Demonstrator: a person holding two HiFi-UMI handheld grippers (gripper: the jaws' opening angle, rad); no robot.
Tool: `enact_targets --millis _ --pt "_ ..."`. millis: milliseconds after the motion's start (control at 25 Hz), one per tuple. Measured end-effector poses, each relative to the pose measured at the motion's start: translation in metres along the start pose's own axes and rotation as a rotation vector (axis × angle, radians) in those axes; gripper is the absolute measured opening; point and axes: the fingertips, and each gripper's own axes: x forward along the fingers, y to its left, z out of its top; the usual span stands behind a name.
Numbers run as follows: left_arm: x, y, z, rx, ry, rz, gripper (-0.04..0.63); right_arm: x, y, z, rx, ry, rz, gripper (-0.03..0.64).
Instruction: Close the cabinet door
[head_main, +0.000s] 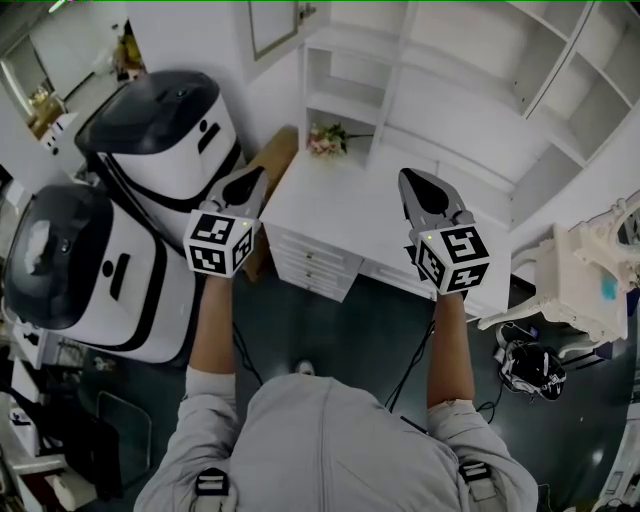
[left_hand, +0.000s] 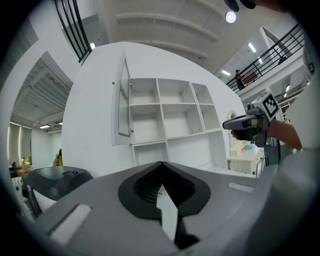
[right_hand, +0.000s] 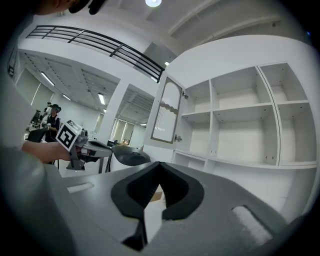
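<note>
White shelving (right_hand: 240, 107) has one cabinet door (right_hand: 167, 110), swung open; left gripper (head_main: 255, 176) and right gripper (head_main: 410, 179), two in all, have jaws together, empty.

Bright, even indoor light; the white cabinet (head_main: 440, 90) looks nearly washed out. A ceiling lamp (left_hand: 230, 17) glares at the top of each gripper view. Fisheye edges darken to black; the near foreground is soft.

Flowers (head_main: 327, 140) on white desk (head_main: 345, 205), black-topped machine (head_main: 165, 125) beside
</note>
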Motion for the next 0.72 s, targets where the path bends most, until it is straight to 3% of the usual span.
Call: enact_targets --millis 520,600,720 --pt "0.043 0.065 -0.007 -0.001 -0.002 0.022 0.017 0.062 -0.009 -0.01 0.029 0.017 -0.033 0.002" --pt "0.047 0.068 -0.007 -0.007 -0.005 0.03 0.069 0.063 -0.012 -0.012 0.025 0.023 -0.037 0.002" --pt "0.053 0.074 -0.008 -0.01 0.002 0.036 0.082 0.067 -0.019 -0.011 0.038 0.015 -0.052 0.002"
